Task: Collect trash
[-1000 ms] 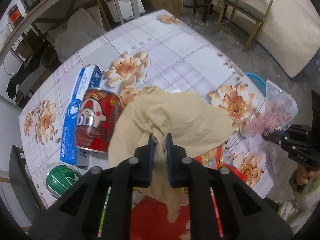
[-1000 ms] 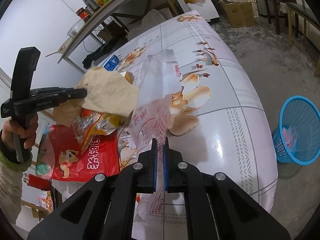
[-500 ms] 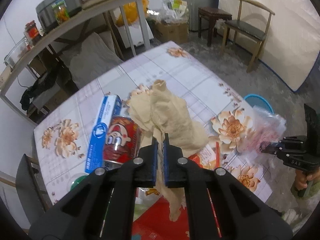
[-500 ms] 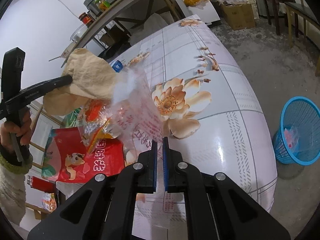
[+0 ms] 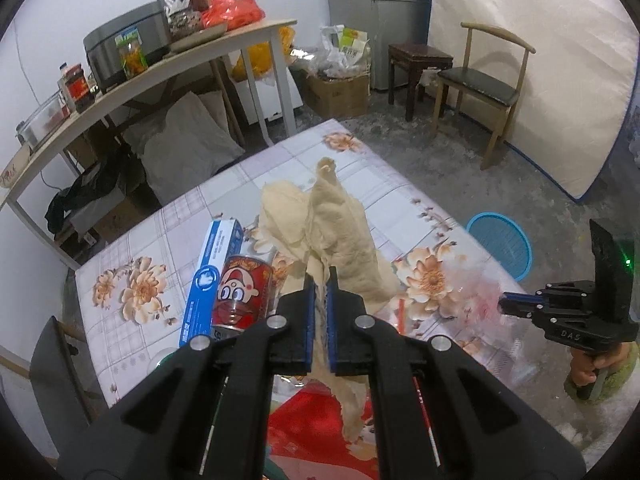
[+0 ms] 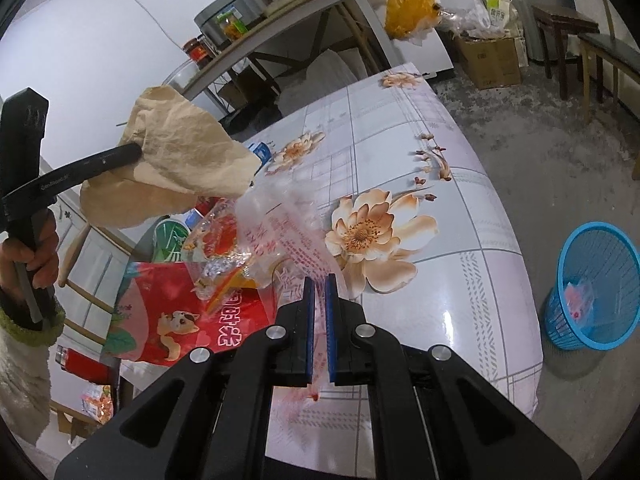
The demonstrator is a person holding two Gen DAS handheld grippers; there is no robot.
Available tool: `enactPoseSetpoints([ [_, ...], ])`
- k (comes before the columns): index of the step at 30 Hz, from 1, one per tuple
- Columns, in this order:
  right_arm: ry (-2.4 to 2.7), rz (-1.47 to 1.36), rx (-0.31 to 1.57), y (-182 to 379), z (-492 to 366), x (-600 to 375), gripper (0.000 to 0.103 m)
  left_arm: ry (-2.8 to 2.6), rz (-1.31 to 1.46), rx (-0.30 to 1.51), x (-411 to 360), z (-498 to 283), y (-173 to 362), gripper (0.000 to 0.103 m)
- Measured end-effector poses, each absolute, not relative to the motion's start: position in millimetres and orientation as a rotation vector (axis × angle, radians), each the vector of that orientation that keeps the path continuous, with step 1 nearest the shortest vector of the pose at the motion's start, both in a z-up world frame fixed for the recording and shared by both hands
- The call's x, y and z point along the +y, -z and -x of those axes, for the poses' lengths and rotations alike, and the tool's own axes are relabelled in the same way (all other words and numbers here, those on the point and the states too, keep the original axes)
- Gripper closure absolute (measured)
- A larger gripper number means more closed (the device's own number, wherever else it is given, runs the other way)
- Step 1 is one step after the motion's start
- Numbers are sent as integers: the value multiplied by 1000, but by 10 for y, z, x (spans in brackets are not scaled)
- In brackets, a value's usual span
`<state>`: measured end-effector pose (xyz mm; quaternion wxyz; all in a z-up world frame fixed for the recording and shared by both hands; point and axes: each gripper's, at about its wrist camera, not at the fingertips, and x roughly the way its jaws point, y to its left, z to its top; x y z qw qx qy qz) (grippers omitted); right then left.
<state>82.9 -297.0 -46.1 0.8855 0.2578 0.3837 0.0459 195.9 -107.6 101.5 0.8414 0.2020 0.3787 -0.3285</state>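
My left gripper [image 5: 319,280] is shut on a crumpled tan paper sheet [image 5: 332,232] and holds it up above the floral table [image 5: 168,224]; the sheet also shows in the right wrist view [image 6: 180,160]. My right gripper [image 6: 319,284] is shut on a clear plastic bag with red print [image 6: 280,224], lifted over the table's near edge. The right gripper also shows in the left wrist view [image 5: 506,300]. A blue mesh trash basket [image 6: 592,288] stands on the floor to the right of the table, with some trash inside.
On the table lie a red can [image 5: 242,292], a blue-white box [image 5: 212,276], a red snack bag [image 6: 180,312], a green round item [image 6: 170,236] and a foil wrapper [image 6: 216,240]. A shelf table [image 5: 160,68] and chair [image 5: 484,88] stand behind.
My left gripper has risen, lifting the tan paper off the table. My right gripper has kept hold of the plastic bag, which has swung down and left.
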Motion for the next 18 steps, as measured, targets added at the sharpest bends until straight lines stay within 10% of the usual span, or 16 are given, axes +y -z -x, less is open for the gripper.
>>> enactPoseSetpoints([
  [18,-8,-606,686,262,-216,-3381,98,824,-465,776,-1751,-1400,-1193,99],
])
